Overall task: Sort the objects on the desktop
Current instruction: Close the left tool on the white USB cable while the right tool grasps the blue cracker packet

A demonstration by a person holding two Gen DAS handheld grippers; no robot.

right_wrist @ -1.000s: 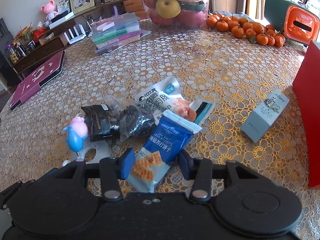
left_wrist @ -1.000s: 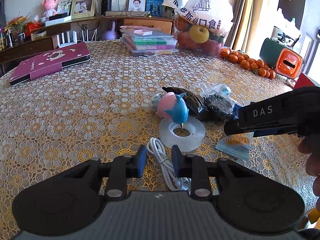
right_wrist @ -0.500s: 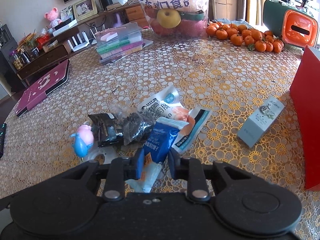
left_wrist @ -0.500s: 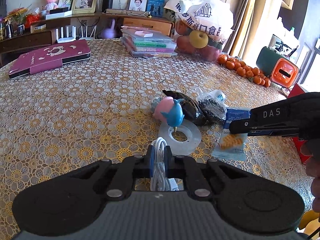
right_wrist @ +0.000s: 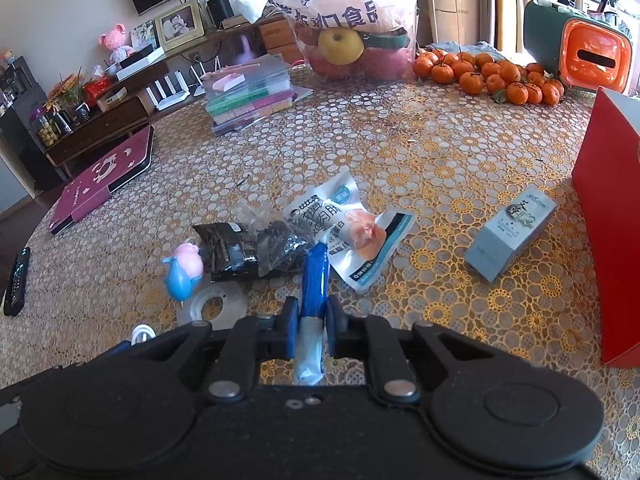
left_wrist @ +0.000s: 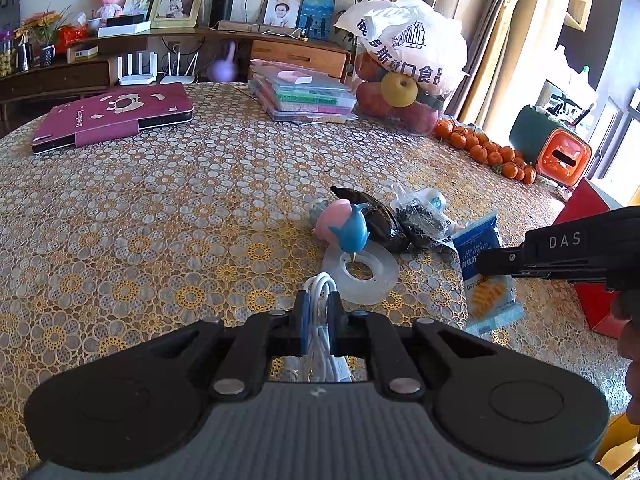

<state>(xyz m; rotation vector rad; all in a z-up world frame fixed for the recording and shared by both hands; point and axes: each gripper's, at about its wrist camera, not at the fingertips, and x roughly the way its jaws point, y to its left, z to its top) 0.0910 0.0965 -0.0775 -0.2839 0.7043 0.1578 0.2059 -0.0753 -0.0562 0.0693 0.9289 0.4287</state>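
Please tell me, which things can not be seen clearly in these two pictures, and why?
- White cable, left wrist view: its lower part is hidden behind the left tool.
- Blue snack packet, right wrist view: seen edge-on in the right tool, print unreadable.
- Red box, right wrist view: cut by the right edge.
- Remote control: buttons too small.

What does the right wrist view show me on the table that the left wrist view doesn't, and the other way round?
Only the right wrist view: the grey-blue box beside the red box, the white meat-snack packet, and a black remote at the table's left edge.

Only the left wrist view: the left gripper shut on the white cable.

Both: the blue cracker packet pinched in the right gripper, the dolphin toy and the clear tape ring.
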